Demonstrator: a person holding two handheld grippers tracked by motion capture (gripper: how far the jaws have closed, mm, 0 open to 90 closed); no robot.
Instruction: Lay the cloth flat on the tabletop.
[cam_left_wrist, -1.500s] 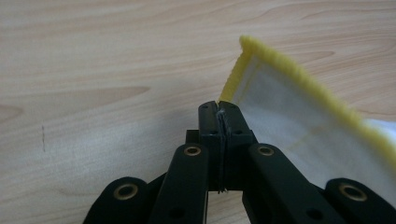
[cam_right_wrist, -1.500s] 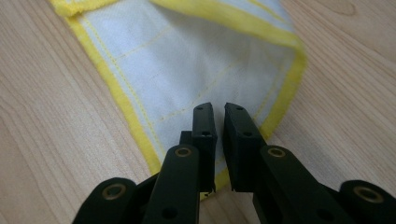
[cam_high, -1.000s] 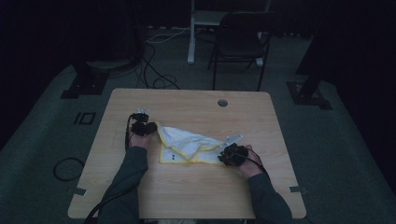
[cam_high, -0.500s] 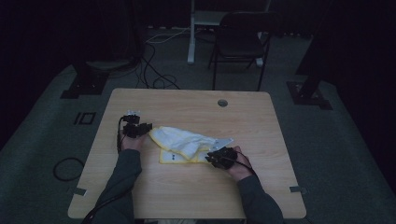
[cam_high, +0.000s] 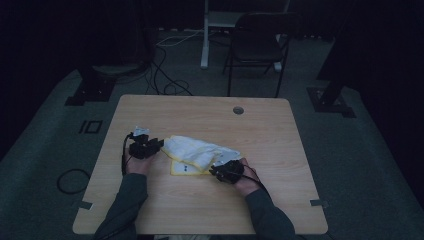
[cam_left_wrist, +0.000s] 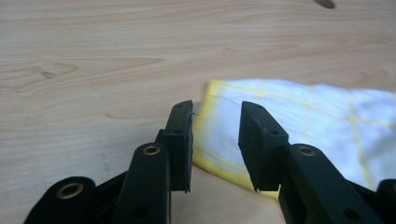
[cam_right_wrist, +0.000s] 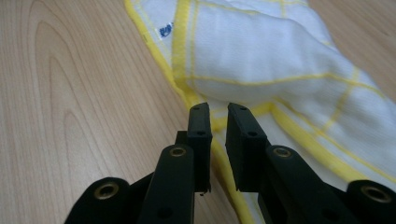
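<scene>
Left fingers: my left gripper (cam_left_wrist: 215, 140) has its jaws spread and just opening further, the cloth's yellow-hemmed corner lying in the gap, pads off it.
Right fingers: my right gripper (cam_right_wrist: 218, 135) has its jaws narrow and just closing in over the cloth's yellow hem; a sliver of gap shows, so no squeeze yet.
Cloth: the white cloth with yellow stripes (cam_high: 197, 152) lies bunched on the table, a little toward my side of its middle, between my two grippers; left one (cam_high: 144, 148) at its left end, right one (cam_high: 226, 170) at its near right corner.
Surface: pale wood-grain table (cam_high: 280, 200), rounded corners, with a small round hole (cam_high: 238, 110) near the edge beyond the cloth.
Room: dim, grey carpet; a dark chair (cam_high: 256, 47) past the table's far edge, cables (cam_high: 165, 82) trailing on the floor beyond its far left corner, a cable loop (cam_high: 70, 180) on the floor off its left side.
Writing: small blue tag (cam_right_wrist: 164, 31) at the cloth's hem, print too blurred to read.
Edges: bare wood lies all round the cloth, widest to its right and on my near side.
</scene>
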